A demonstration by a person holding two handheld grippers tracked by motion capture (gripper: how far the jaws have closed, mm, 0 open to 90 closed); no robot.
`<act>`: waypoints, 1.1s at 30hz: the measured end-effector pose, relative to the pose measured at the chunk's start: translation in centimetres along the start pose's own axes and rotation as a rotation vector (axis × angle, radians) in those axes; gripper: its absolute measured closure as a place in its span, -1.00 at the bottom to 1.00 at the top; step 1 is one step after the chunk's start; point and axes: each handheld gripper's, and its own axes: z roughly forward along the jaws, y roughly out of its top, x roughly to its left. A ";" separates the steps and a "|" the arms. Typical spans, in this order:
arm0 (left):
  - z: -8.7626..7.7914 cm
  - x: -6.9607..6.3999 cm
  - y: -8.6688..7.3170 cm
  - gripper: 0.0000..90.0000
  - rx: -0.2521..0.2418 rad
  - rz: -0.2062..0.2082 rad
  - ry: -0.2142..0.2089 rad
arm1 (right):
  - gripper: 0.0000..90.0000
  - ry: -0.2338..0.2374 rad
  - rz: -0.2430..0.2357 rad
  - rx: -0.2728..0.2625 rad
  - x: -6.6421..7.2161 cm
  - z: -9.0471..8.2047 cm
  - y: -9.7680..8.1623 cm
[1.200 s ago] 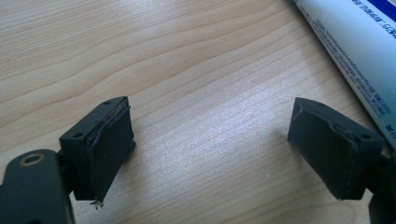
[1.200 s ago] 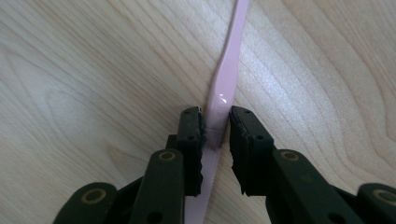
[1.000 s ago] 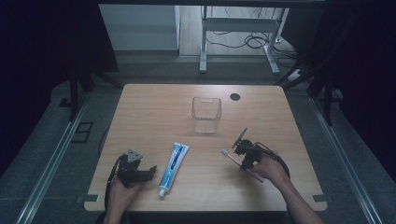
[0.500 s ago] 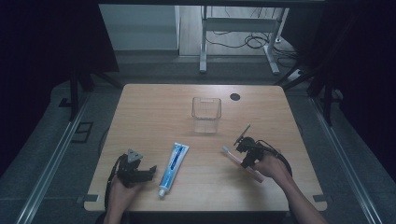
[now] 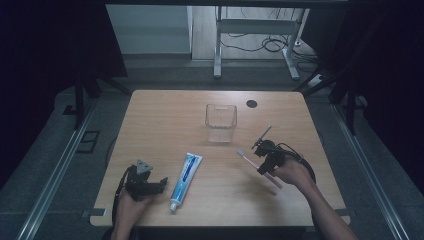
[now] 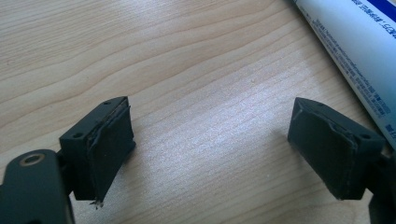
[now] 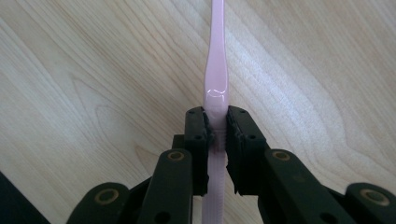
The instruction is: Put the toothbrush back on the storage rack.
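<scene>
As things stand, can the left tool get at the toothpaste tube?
Probably yes. The left tool is open and holds nothing, low over the table, and the toothpaste tube lies flat just beside it, already showing past one jaw in the left gripper view. Bare wood lies between them.
</scene>
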 end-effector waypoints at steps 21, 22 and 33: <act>0.0 0.0 0.0 -0.69 0.000 0.007 -0.001 | 0.75 0.012 -0.010 -0.086 -0.9 -2.8 2.1; 0.0 0.0 0.0 -0.69 0.000 0.007 0.000 | 0.75 0.010 -0.012 -0.091 -0.9 -2.9 2.3; 0.0 0.0 0.0 -0.69 0.000 0.005 0.000 | 0.75 0.012 -0.013 -0.148 -1.1 -4.1 4.0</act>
